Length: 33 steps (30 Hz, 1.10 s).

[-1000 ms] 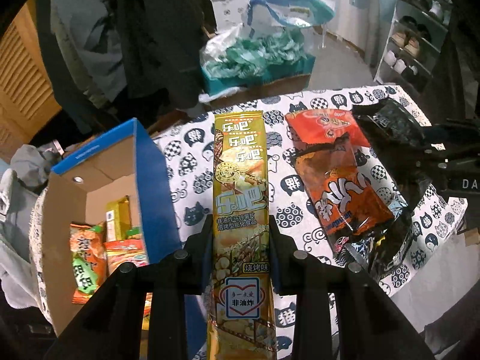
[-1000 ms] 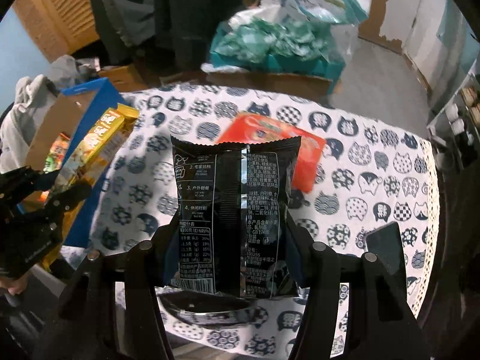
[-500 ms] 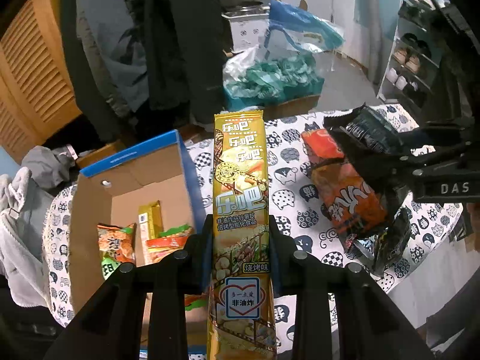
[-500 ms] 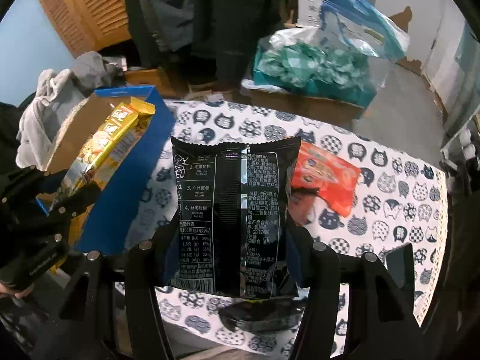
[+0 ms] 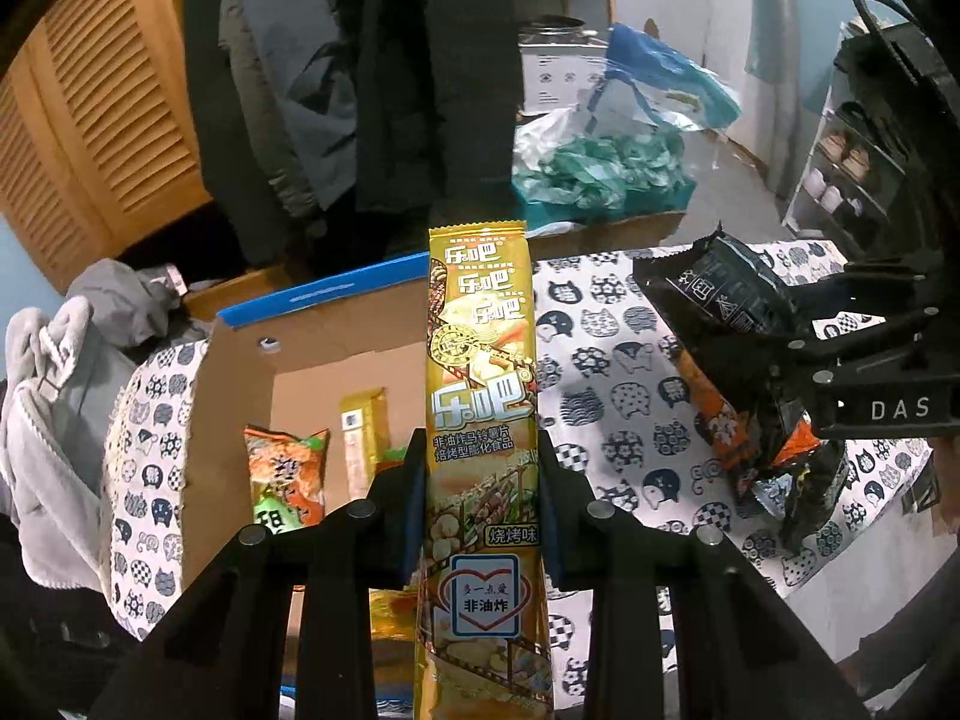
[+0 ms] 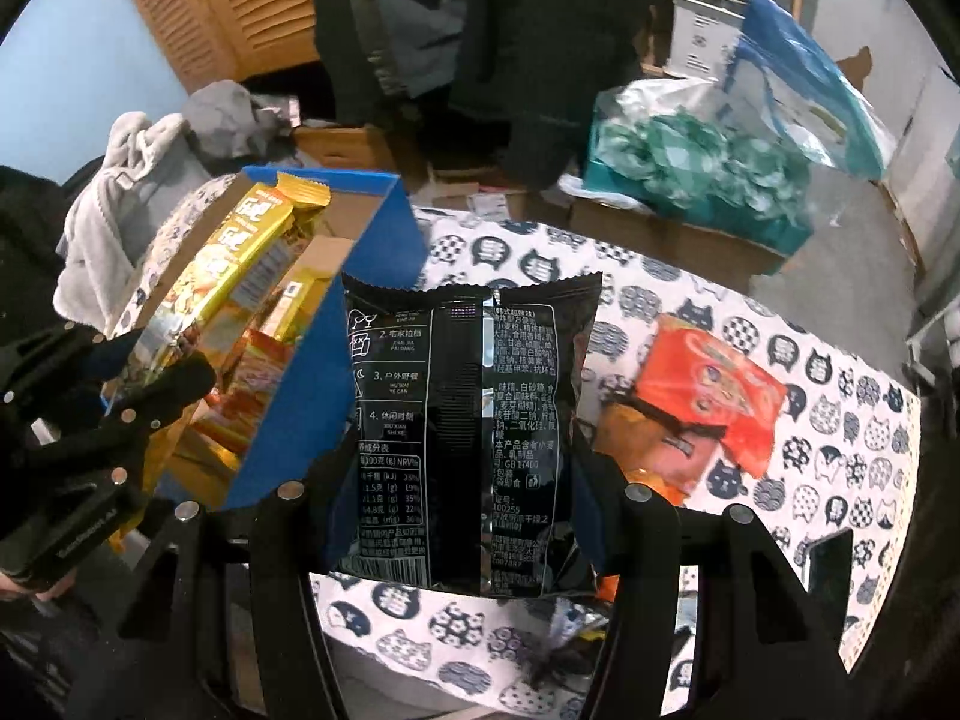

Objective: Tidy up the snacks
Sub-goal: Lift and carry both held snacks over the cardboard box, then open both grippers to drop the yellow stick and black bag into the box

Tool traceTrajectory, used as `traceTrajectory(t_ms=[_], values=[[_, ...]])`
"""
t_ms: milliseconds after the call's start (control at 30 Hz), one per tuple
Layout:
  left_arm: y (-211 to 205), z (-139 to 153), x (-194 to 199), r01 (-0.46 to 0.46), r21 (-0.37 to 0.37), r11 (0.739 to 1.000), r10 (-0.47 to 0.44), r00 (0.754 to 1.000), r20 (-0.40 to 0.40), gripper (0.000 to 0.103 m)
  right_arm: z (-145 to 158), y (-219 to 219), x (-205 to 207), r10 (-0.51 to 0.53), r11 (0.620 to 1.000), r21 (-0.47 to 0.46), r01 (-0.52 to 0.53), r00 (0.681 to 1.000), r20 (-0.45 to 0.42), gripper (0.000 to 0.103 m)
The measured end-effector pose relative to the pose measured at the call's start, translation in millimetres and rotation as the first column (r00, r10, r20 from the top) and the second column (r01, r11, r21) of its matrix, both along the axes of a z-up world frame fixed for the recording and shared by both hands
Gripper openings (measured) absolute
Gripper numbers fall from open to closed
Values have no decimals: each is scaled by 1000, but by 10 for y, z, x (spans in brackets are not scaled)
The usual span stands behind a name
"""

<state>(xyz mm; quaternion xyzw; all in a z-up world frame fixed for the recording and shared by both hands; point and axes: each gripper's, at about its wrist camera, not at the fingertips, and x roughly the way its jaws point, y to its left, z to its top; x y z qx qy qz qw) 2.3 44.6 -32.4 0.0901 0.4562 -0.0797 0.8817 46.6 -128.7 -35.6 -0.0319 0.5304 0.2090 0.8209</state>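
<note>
My left gripper (image 5: 479, 468) is shut on a long yellow snack packet (image 5: 480, 396), held upright over the near edge of a blue cardboard box (image 5: 312, 294). Inside the box stand an orange-green bag (image 5: 285, 468) and a small yellow packet (image 5: 360, 438). My right gripper (image 6: 462, 462) is shut on a black snack bag (image 6: 462, 408), lifted above the cat-print tablecloth (image 6: 840, 420) just right of the box (image 6: 312, 372). The left gripper with the yellow packet (image 6: 240, 264) also shows at the left of the right wrist view. An orange-red snack bag (image 6: 708, 384) lies on the table.
A grey garment (image 5: 54, 396) lies left of the box. Behind the table are hanging dark coats (image 5: 420, 60), a teal box of crumpled plastic (image 5: 600, 174) and a wooden louvred door (image 5: 90, 108). A dark phone-like slab (image 6: 831, 558) lies at the table's right edge. Shelves (image 5: 852, 162) stand far right.
Both grippers have moved left toward the box and risen a little, each still holding its packet. The box now fills more of both views; the orange bags have slid to the right.
</note>
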Motion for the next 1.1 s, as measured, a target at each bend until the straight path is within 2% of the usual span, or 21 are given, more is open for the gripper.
traceTrajectory(t_ms=[500, 733, 1100], values=[[664, -201, 125, -126, 13, 992, 126, 991, -33, 31, -57, 734, 101, 75, 997, 17, -75, 996, -38, 58], [900, -284, 161, -178, 50, 983, 180, 983, -30, 31, -118, 1043, 126, 111, 994, 19, -110, 992, -55, 58], [1158, -468, 249, -238, 56, 970, 243, 966, -88, 32, -217, 1415, 229, 145, 989, 37, -142, 986, -83, 58]])
